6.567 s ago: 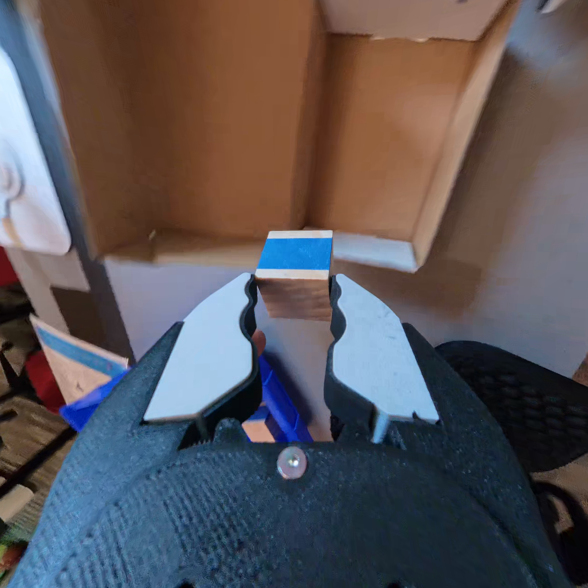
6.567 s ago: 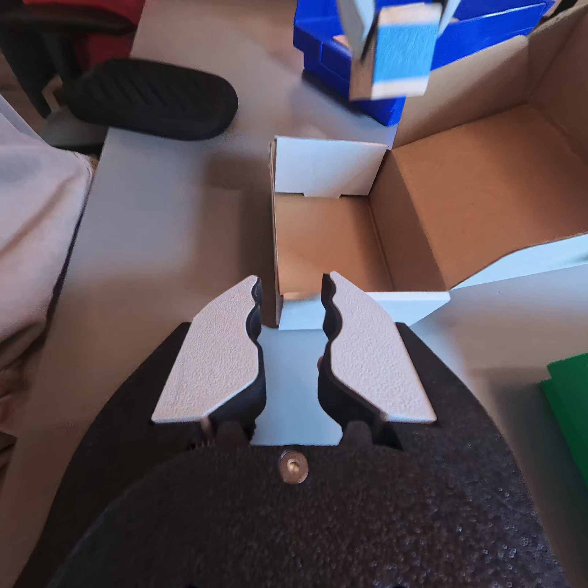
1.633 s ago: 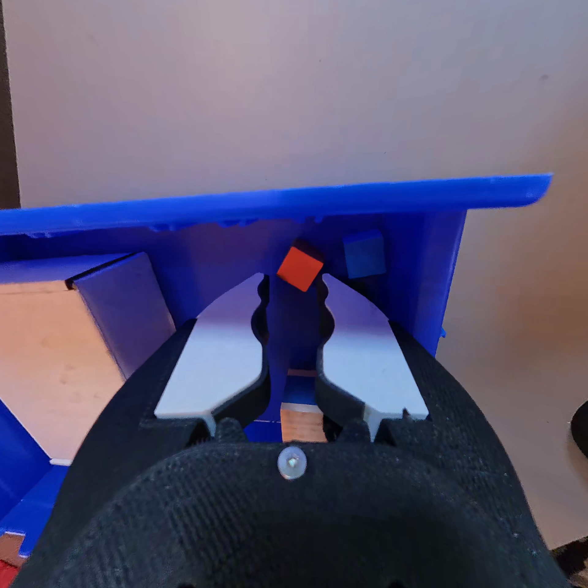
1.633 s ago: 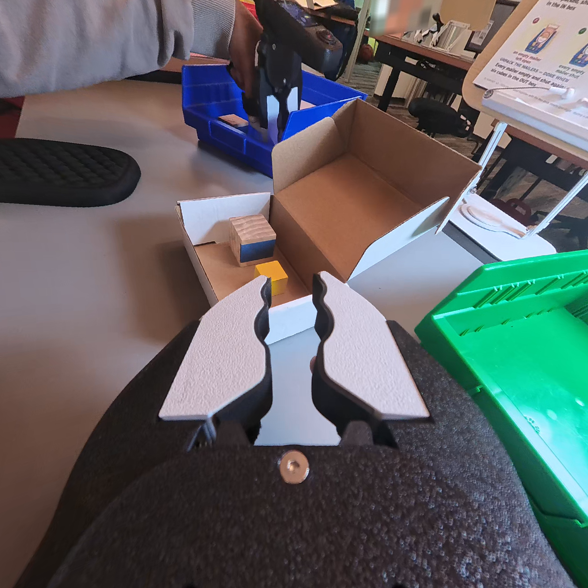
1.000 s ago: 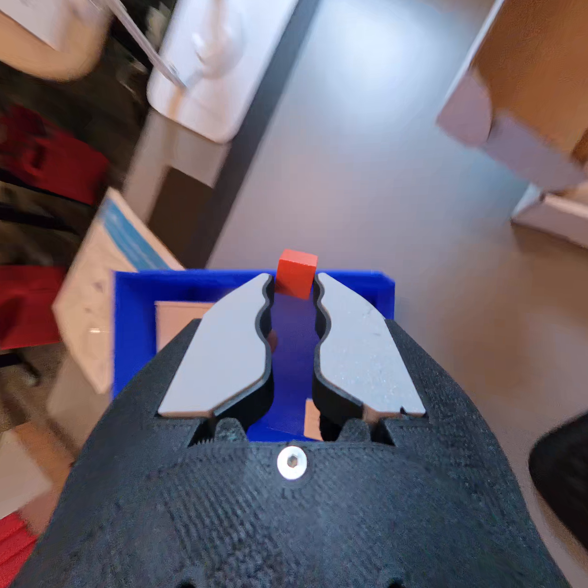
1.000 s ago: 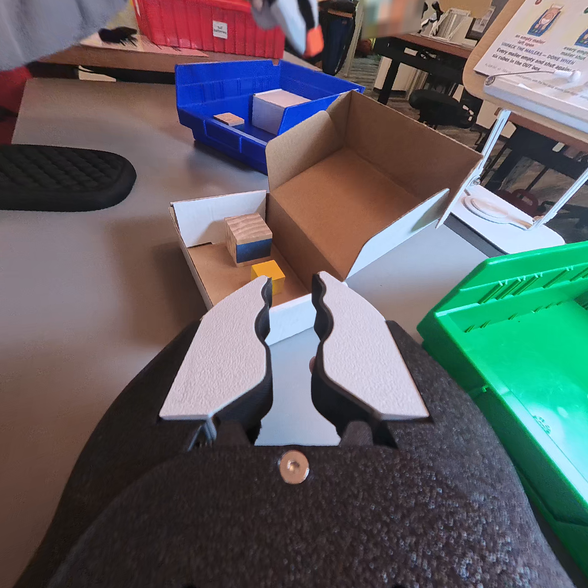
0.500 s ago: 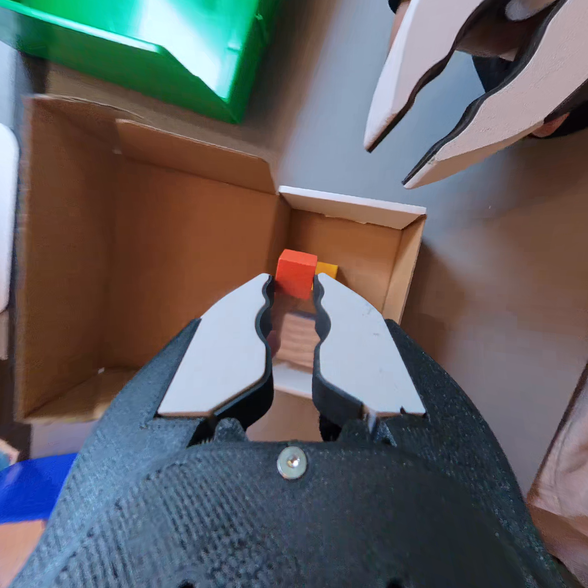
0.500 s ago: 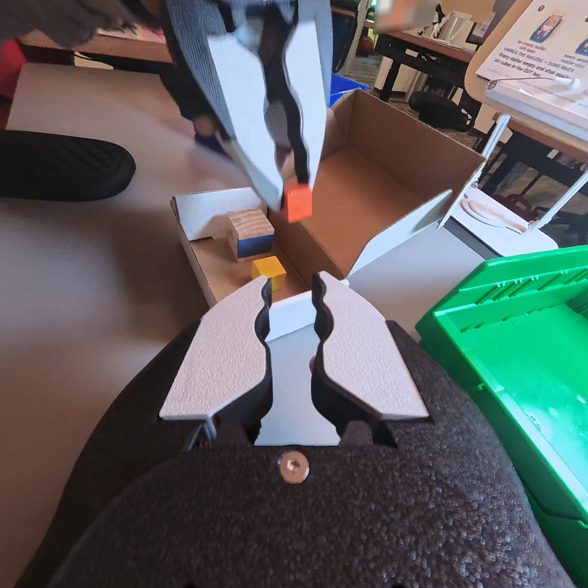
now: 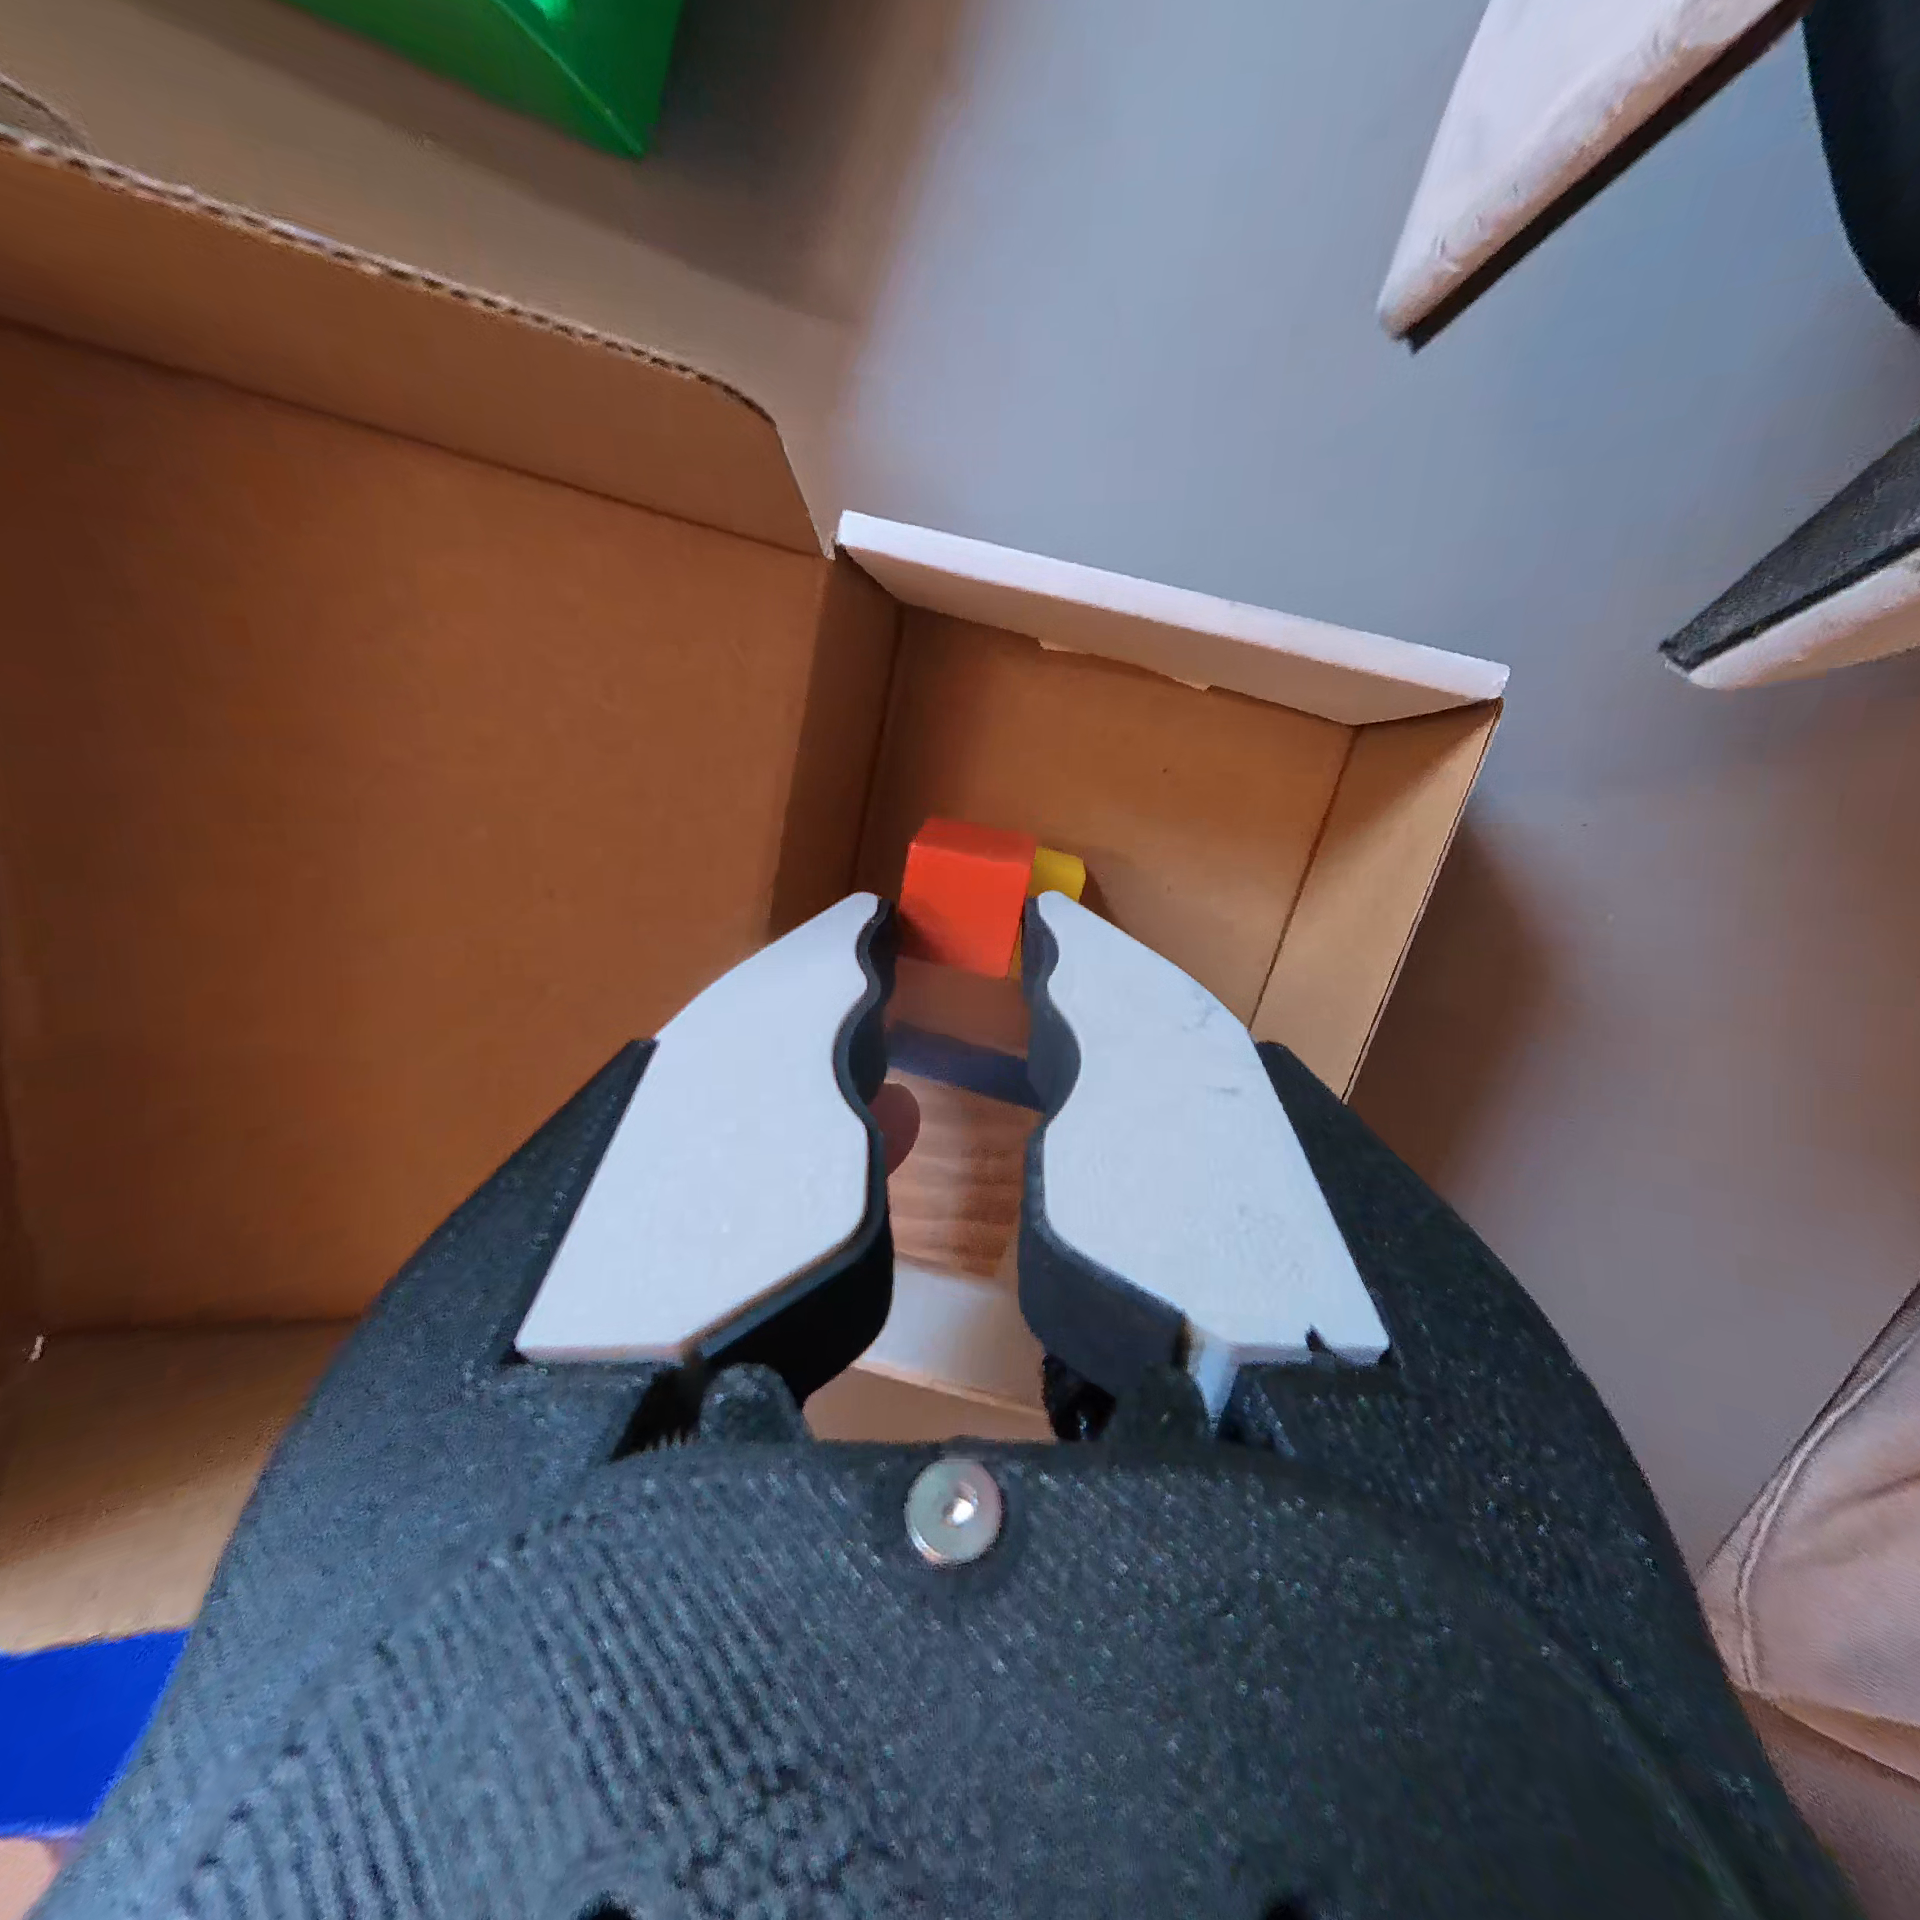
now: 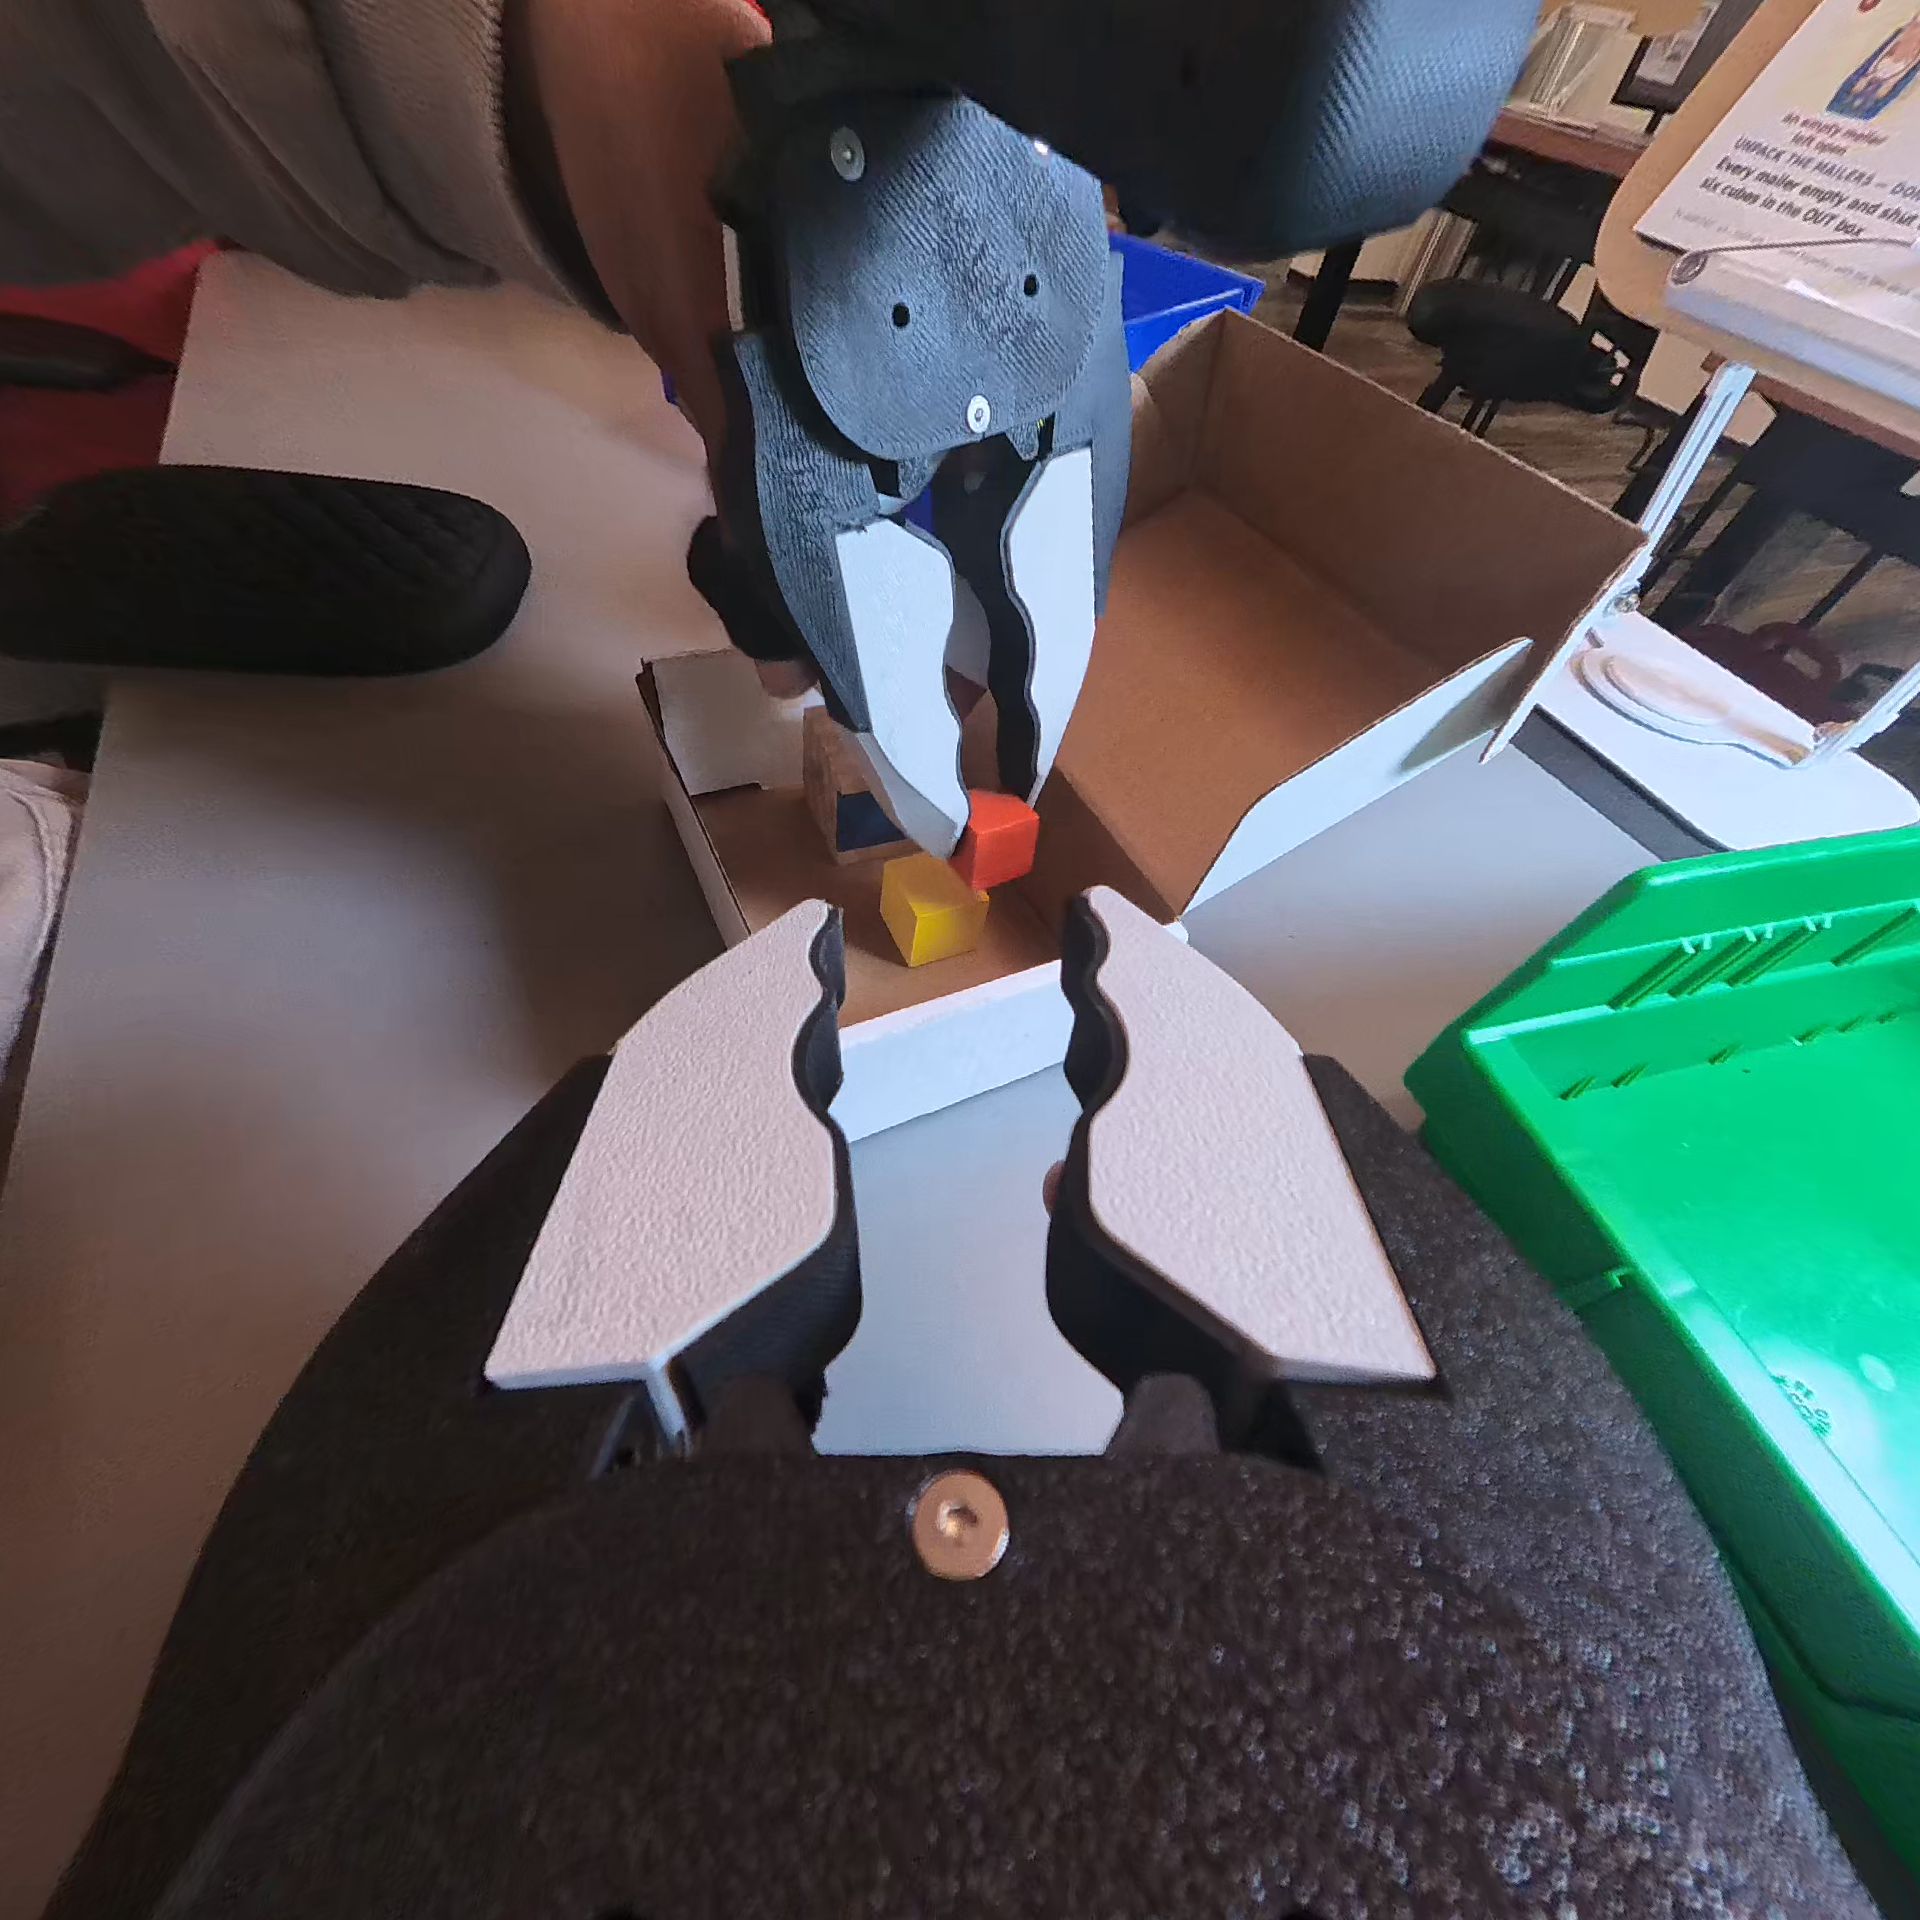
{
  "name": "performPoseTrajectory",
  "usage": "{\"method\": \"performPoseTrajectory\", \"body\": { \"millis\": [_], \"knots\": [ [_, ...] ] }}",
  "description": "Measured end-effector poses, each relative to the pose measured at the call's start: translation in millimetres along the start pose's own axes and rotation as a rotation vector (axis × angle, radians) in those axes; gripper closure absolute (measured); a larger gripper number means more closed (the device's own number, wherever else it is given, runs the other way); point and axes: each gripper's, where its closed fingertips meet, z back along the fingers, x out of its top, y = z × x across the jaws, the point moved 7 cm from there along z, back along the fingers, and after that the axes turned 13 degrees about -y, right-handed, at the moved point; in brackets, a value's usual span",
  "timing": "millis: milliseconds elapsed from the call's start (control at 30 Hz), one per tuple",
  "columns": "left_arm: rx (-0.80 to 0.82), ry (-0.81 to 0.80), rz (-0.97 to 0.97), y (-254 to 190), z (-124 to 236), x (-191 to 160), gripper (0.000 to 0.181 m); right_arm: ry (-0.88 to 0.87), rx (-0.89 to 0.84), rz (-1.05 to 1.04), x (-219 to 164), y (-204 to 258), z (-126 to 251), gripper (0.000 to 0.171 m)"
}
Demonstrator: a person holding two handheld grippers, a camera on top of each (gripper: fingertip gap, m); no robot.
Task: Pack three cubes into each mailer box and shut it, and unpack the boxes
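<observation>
My left gripper is shut on a small red cube and holds it low inside the open mailer box, just above a yellow cube and beside a larger wooden cube with a blue band. In the right wrist view the left gripper reaches down into the box with the red cube over the yellow cube; the wooden cube is partly hidden behind it. My right gripper is open and empty at the box's near wall.
The box's brown lid stands open behind. A green bin sits to the right of the box, a blue bin behind the left gripper. A black padded armrest lies at left. A white stand holds a sheet at far right. The tips of one gripper are about 10 cm away from the tips of the other.
The left gripper picked the red cube from the blue bin, carried it over the mailer box and lowered it inside, close to the yellow cube. The right gripper has opened a little wider and stayed put.
</observation>
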Motion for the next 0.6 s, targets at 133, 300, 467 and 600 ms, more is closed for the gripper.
{"method": "performPoseTrajectory", "body": {
  "millis": [133,300,467,600],
  "knots": [
    [-0.054,-0.006,-0.02,-10,-9,8,0.158,0.001,-0.005,0.005,0,-1,1,0.131],
    [-0.076,0.062,-0.062,-19,-28,9,0.159,0.0,-0.022,0.006,0,-4,3,0.131],
    [-0.041,0.112,-0.089,-18,-36,2,0.159,-0.009,-0.027,0.007,2,-5,4,0.131],
    [-0.021,0.141,-0.106,-16,-39,-1,0.159,-0.003,-0.028,0.013,2,-5,4,0.131]
  ]
}}
